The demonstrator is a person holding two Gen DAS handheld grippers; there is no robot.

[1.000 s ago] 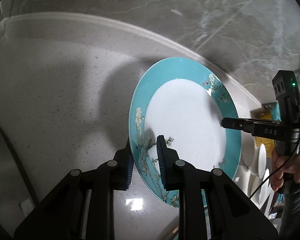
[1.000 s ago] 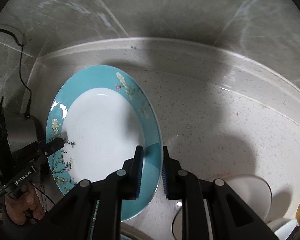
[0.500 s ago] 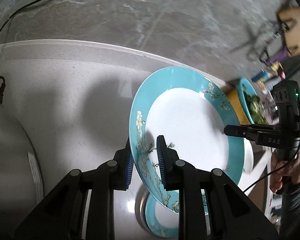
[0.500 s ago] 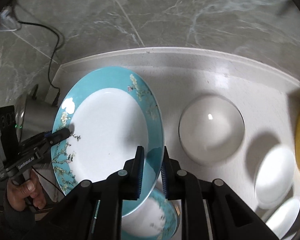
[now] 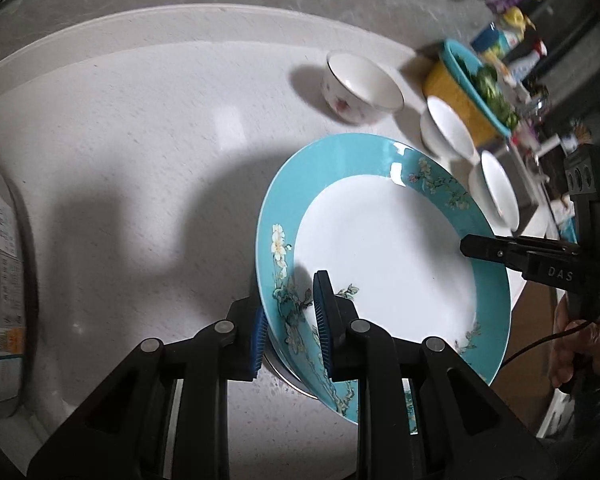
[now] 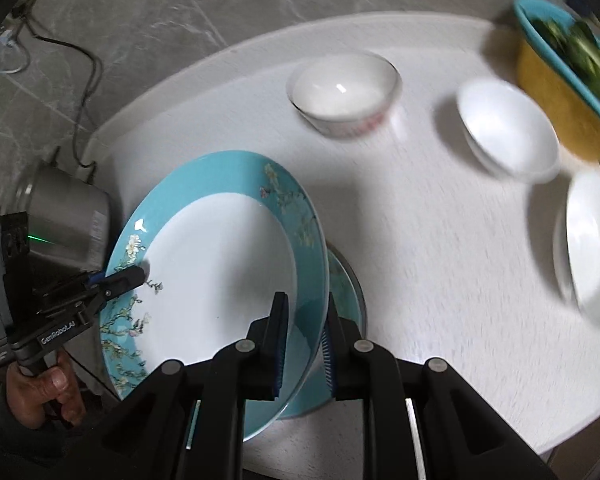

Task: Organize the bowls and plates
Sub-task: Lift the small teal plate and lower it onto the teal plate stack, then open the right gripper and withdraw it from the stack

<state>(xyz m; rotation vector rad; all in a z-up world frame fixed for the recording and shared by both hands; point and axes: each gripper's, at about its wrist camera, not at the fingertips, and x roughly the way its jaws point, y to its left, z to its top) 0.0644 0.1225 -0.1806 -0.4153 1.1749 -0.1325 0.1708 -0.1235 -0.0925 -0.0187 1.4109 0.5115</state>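
Left gripper (image 5: 290,320) and right gripper (image 6: 304,340) both clamped on plate (image 5: 384,264) rim, above counter (image 5: 140,140).

- My left wrist camera looks steeply down along its fingers, close over the white counter (image 5: 148,168), backsplash at 12 o'clock.
- My right wrist camera looks down likewise, close in.
- Both share the teal plate (image 5: 384,256) (image 6: 220,264), the floral bowl (image 5: 360,88) (image 6: 344,88), and each other's gripper at 3 and 9 o'clock.
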